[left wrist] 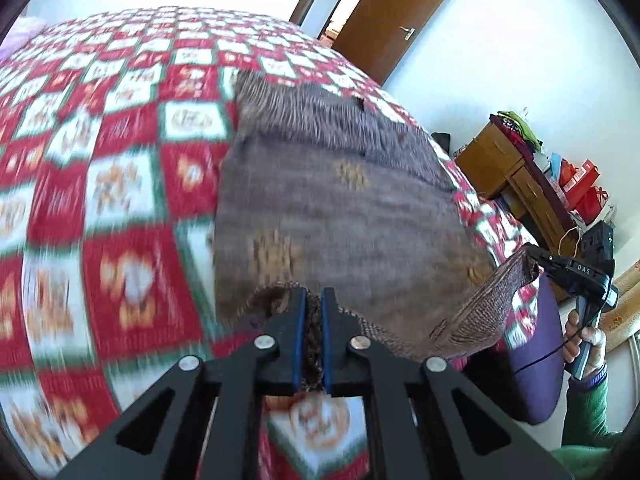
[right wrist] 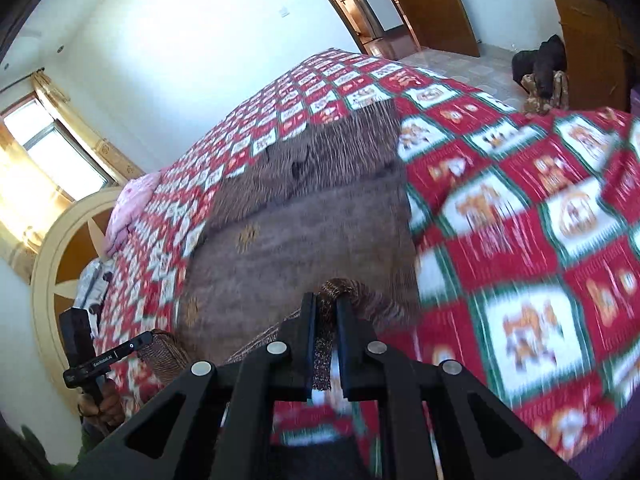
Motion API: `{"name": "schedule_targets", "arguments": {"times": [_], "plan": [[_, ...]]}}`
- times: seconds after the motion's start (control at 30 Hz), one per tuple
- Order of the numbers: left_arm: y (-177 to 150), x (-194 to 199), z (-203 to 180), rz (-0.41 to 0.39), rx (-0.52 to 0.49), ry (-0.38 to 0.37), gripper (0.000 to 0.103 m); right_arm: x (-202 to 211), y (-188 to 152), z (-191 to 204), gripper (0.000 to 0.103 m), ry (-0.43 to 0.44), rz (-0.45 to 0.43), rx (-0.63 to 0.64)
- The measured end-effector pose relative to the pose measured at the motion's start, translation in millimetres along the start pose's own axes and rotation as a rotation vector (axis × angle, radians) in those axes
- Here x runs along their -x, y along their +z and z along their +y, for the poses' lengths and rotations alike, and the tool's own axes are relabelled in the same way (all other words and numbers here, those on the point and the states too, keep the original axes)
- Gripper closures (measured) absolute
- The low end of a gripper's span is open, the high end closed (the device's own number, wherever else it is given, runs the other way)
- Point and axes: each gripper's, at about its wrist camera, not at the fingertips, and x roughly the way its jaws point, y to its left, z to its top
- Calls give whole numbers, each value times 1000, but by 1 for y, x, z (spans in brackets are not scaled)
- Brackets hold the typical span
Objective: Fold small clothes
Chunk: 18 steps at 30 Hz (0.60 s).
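A brown knitted garment (left wrist: 340, 208) with small orange motifs lies spread on the bed, its ribbed hem at the far end. My left gripper (left wrist: 314, 300) is shut on the near left corner of the garment and lifts it off the bedspread. My right gripper (right wrist: 326, 304) is shut on the near right corner (right wrist: 340, 286). The right gripper also shows in the left wrist view (left wrist: 534, 258), shut on that corner. The left gripper shows in the right wrist view (right wrist: 150, 336). The near edge of the garment hangs between the two grippers.
The bed is covered by a red, white and green checked bedspread (left wrist: 100, 184). A wooden cabinet (left wrist: 516, 176) with red boxes stands to the right of the bed. A pink pillow (right wrist: 128, 208) lies by the round headboard (right wrist: 60, 264). A brown door (left wrist: 396, 16) is at the far wall.
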Motion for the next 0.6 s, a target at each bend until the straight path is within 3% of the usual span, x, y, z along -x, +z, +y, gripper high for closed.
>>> {"name": "schedule_targets", "arguments": {"times": [0.23, 0.4, 0.47, 0.6], "plan": [[72, -54, 15, 23, 21, 39, 95, -63, 60, -29, 94, -1, 27, -83], [105, -97, 27, 64, 20, 119, 95, -108, 79, -51, 94, -30, 55, -137], [115, -104, 30, 61, 1, 154, 95, -124, 84, -61, 93, -24, 61, -168], [127, -93, 40, 51, -5, 124, 89, -128, 86, -72, 89, -32, 12, -211]]}}
